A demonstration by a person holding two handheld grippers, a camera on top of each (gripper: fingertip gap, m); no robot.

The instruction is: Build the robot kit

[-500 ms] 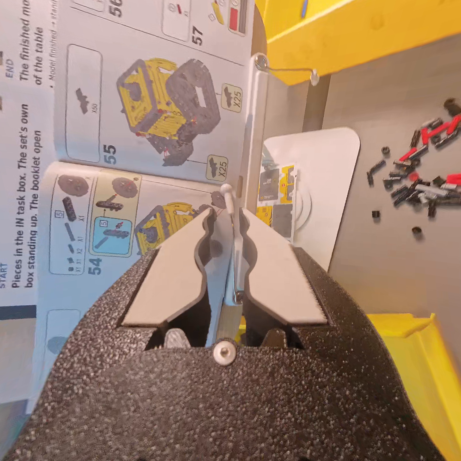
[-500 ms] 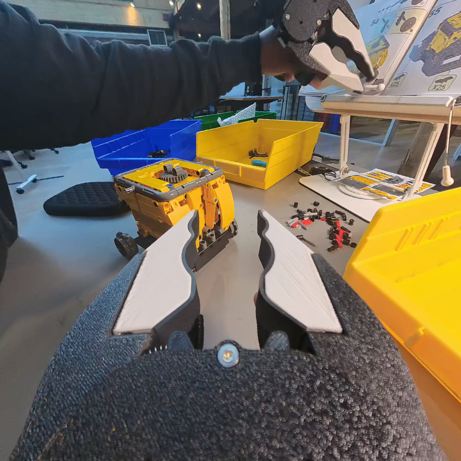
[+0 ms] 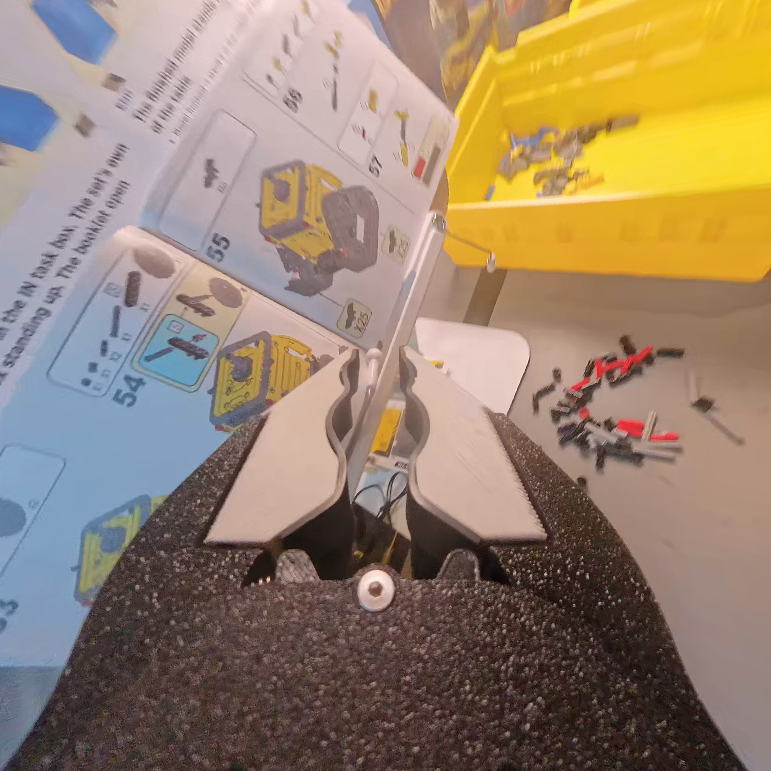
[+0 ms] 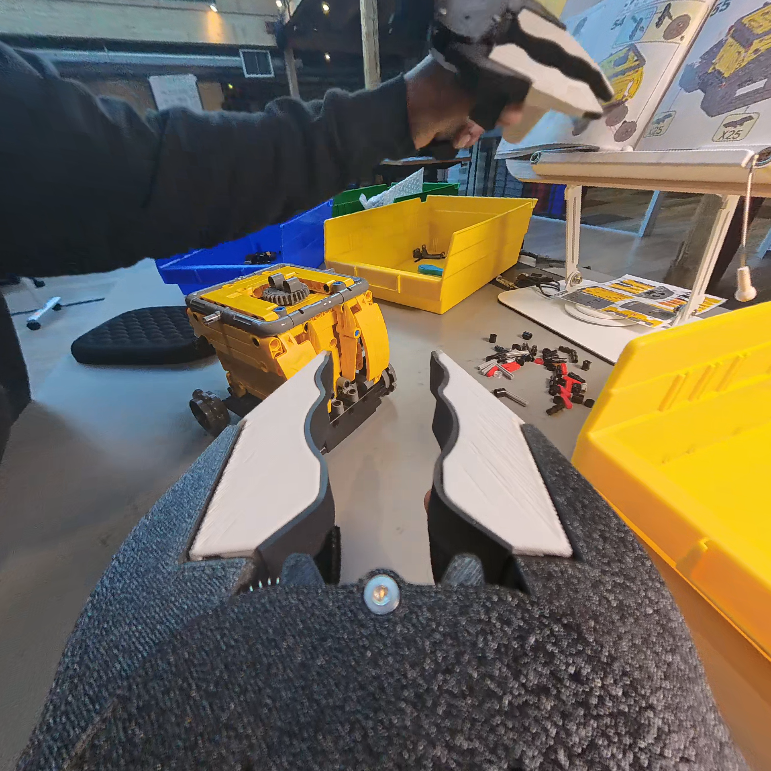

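— While the left gripper (image 3: 377,354) was up at the white book stand (image 4: 651,167), what did it have between its fingers?
— The edge of the stand's ledge and the thin metal page-holder arm (image 3: 371,375) ran between the two fingers, which stood only a little apart. Whether they actually pinched the ledge I could not tell; that view was blurred.
— And the booklet?
— An instruction booklet (image 3: 233,258) stood open on the stand, just left of the fingers, its pages showing a yellow and grey model.
— Where was the right gripper (image 4: 379,359)?
— Low over the grey table (image 4: 125,438), fingers spread wide with nothing between them. Its left fingertip was in front of the yellow brick-built model (image 4: 288,329), which sat upright on the table with a grey gear on top.
— What lay around it?
— A scatter of small black, red and grey pieces (image 4: 538,367) lay to the right of the model, near the stand's white base. A yellow bin (image 4: 421,250) sat behind the model, a blue bin (image 4: 233,258) to its left, and another yellow bin (image 4: 684,438) close on the right. The person's dark sleeve (image 4: 208,167) reached across the top of the right wrist view to the left gripper.
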